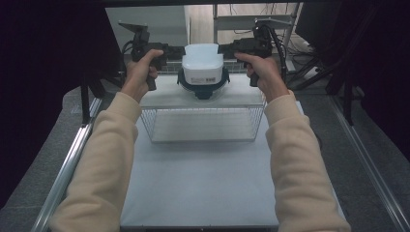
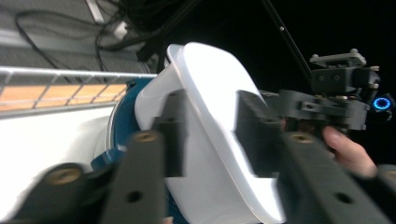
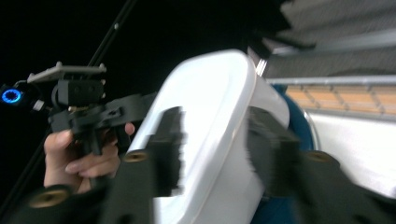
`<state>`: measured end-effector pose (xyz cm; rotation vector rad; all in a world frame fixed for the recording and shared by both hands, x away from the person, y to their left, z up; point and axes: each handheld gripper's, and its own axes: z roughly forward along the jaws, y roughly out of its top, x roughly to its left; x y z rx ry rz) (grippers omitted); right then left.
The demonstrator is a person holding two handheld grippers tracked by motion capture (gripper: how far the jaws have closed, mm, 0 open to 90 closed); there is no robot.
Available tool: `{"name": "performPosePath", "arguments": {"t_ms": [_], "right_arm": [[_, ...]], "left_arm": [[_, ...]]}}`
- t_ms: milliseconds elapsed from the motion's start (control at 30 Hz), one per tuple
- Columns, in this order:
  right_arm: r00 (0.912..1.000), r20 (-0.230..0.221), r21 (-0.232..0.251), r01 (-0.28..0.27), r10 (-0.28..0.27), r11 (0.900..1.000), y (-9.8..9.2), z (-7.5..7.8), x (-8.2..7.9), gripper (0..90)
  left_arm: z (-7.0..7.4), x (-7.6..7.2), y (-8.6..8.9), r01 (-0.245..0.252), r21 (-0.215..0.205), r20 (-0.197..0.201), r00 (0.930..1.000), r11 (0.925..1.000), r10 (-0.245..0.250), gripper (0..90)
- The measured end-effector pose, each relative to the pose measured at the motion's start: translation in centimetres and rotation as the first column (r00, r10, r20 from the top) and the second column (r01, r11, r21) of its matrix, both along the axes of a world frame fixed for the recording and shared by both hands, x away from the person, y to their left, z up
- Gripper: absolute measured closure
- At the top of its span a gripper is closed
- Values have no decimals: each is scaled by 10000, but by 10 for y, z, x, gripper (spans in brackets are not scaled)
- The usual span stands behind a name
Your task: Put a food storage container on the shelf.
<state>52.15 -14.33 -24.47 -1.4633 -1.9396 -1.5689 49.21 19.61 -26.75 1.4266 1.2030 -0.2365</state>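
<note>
white tub [image 1: 202, 60] on blue base [image 1: 203, 89], held above wire basket [image 1: 203, 123] at table's 12 o'clock. left gripper [image 1: 164, 52] at 9, right gripper [image 1: 227, 49] at 3, each clamping the tub's sides, arms outstretched, hands fisted on grips.

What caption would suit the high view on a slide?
Two hand-held grippers, left gripper and right gripper, clamp a white appliance above a wire basket.

Cream long sleeves [image 1: 104, 159] on both forearms. Both grippers matte black: left gripper [image 1: 167, 50], right gripper [image 1: 227, 50]. Brass screws [image 2: 145, 136] in the jaws, grey plate [image 3: 65, 71] on top, blue LED ring [image 2: 381, 103].
</note>
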Motion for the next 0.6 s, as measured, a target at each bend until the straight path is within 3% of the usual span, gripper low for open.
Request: {"name": "performPosePath", "arguments": {"t_ms": [67, 200, 233, 300, 433, 533, 600], "right_arm": [[9988, 448, -62, 182, -179, 9998, -2, 5, -6, 447], [9891, 1464, -490, 192, -118, 9986, -9, 16, -24, 374], [9863, 1649, -489, 126, -43, 9987, -11, 18, -27, 365], [9768, 2134, -652, -57, 195, 9979, -16, 20, -39, 341], [9514, 2998, -1373, -304, 708, 9901, -25, 20, -59, 310], [9317, 3463, -1944, -429, 1095, 9800, -32, 16, -73, 291], [9254, 3597, -2165, -414, 1191, 9754, -37, 11, -79, 285]], "left_arm": [[3, -6, 1, -26, 181, 299, 9995, 9998, 21, 454], [12, -25, 7, -255, 709, 1066, 9941, 9972, 179, 337], [14, -32, 8, -262, 1072, 1326, 9911, 9939, 118, 323], [17, -45, 9, -396, 1612, 1691, 9855, 9861, 119, 298], [14, -69, 15, -382, 2115, 2113, 9774, 9766, -75, 266], [10, -83, 19, -428, 2487, 2417, 9702, 9676, -192, 252], [3, -93, 21, -468, 2776, 2555, 9664, 9596, -268, 247]]}}
